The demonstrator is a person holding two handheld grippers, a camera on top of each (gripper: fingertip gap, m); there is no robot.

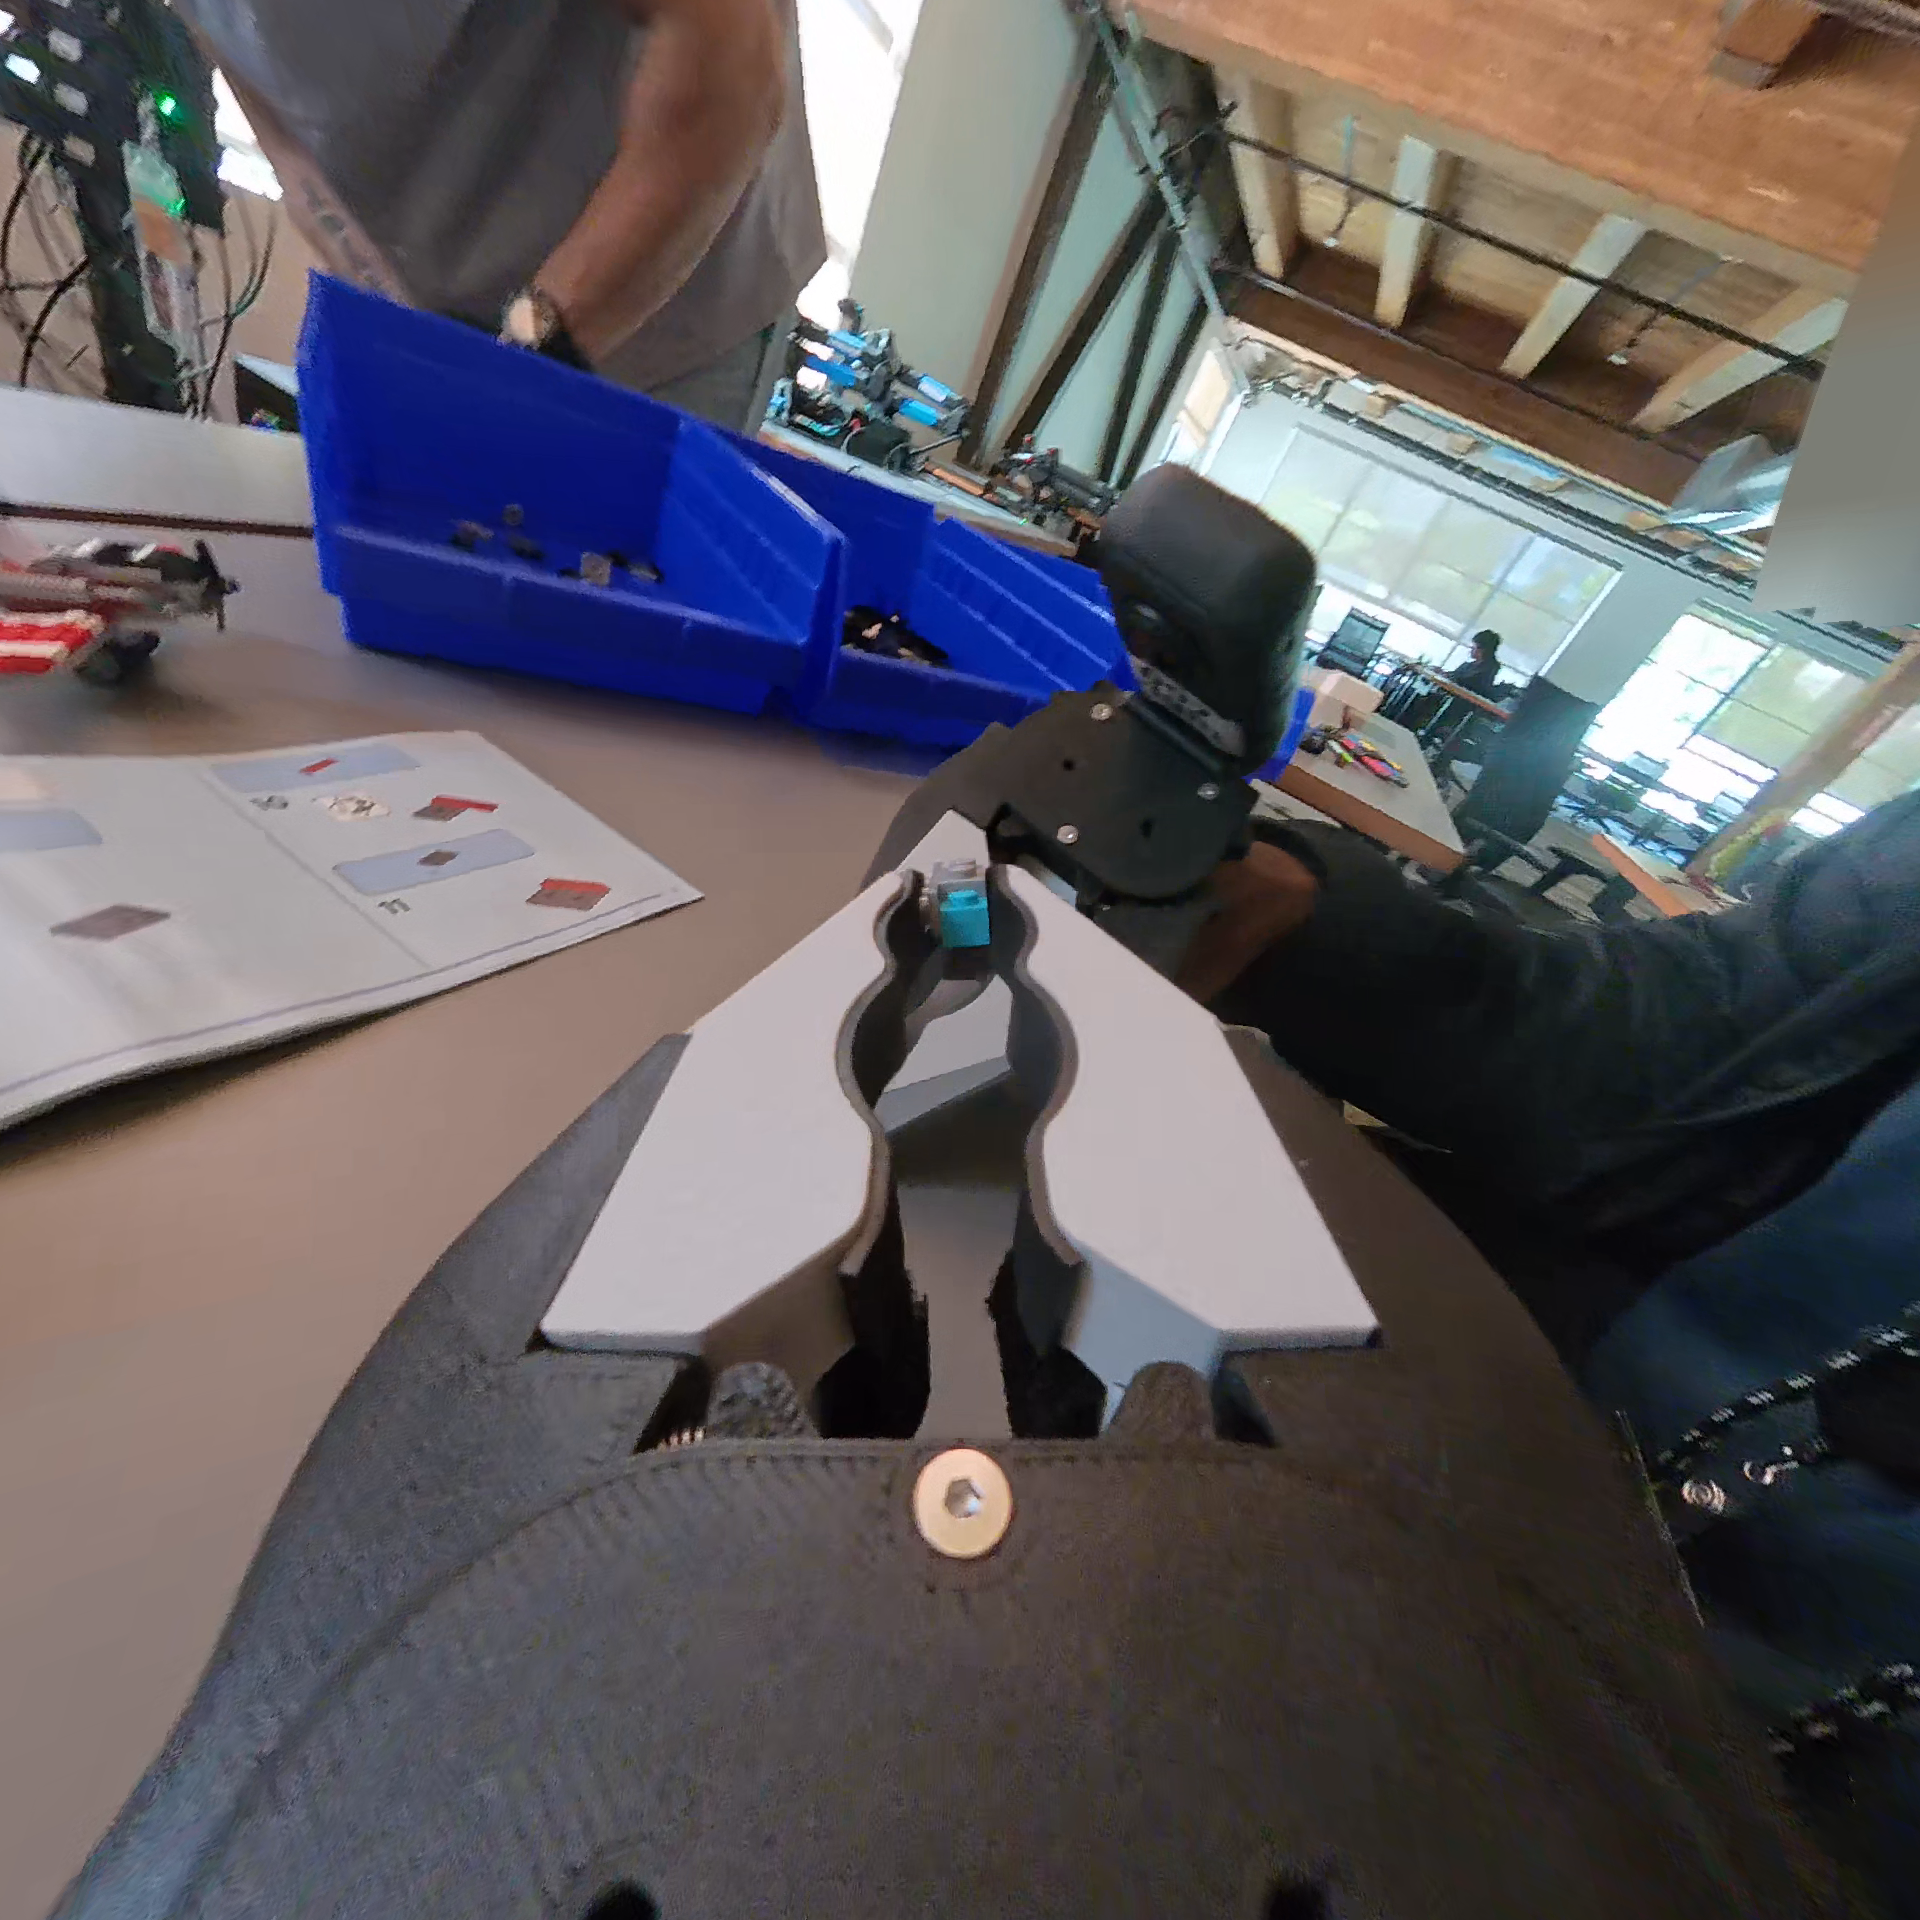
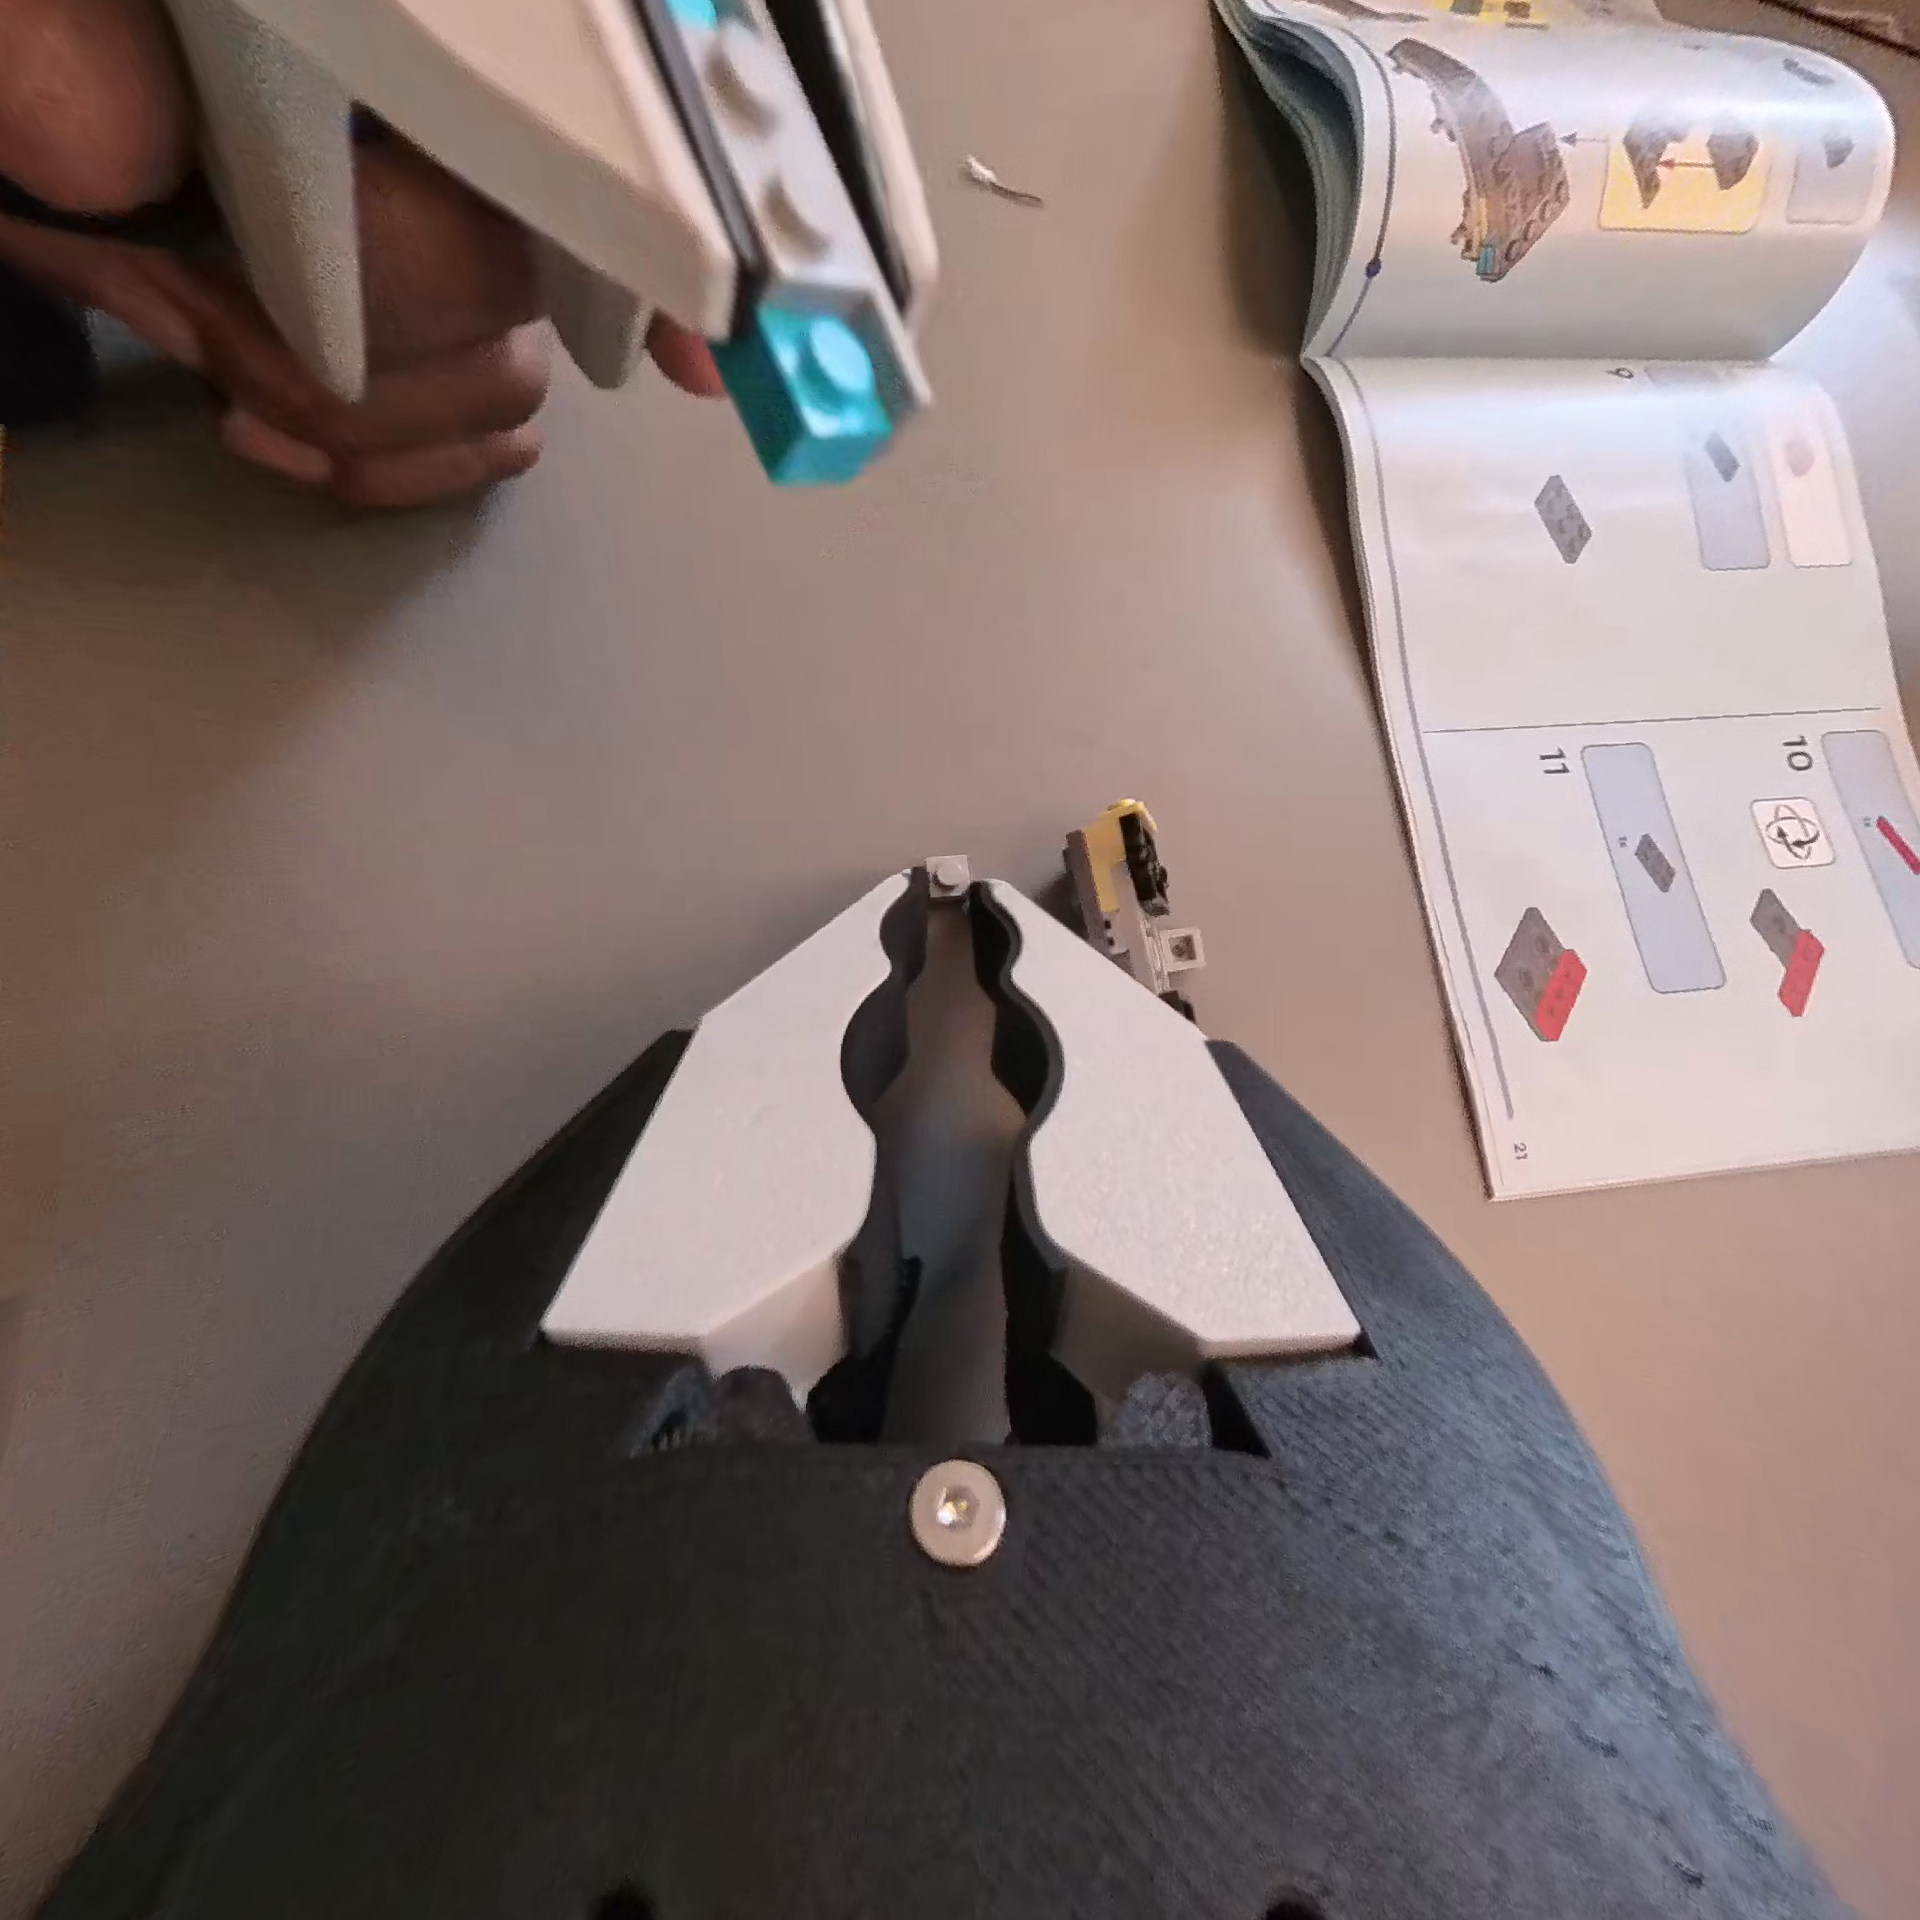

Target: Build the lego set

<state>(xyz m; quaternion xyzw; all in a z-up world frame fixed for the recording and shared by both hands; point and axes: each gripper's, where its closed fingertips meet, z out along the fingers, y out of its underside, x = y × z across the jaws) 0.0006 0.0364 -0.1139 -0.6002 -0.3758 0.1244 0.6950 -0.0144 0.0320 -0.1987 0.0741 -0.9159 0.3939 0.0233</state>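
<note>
Closest to the left wrist camera, the left tool (image 1: 961,894) has its two grey fingers drawn narrow on a small lego piece, a turquoise brick (image 1: 964,912) joined to a light grey plate that runs back between the fingers. From the right wrist view the same left tool (image 2: 831,343) hangs above the table (image 2: 520,727), with the turquoise brick (image 2: 821,400) sticking out past its tips and a hand (image 2: 343,343) wrapped around its grip behind.

Tight at its tips too, the right tool (image 2: 948,883) pinches a tiny light grey piece (image 2: 947,875) with one stud showing. Just beside its right finger, a small grey, yellow and black lego assembly (image 2: 1132,904) lies on the table. Farther to the right of that tool an open instruction booklet (image 2: 1662,644) lies flat, its pages showing drawn parts.

Ahead of the left tool, the right tool's black body (image 1: 1132,769) is seen held by a dark-sleeved arm (image 1: 1558,1039). To the left of the left tool the booklet (image 1: 312,883) lies on the table (image 1: 260,1299). Beyond it stand blue bins (image 1: 623,540) with small dark parts inside, and a red, white and grey lego model (image 1: 104,613) rests at the far left. A person in a grey shirt (image 1: 499,156) stands behind the bins.
</note>
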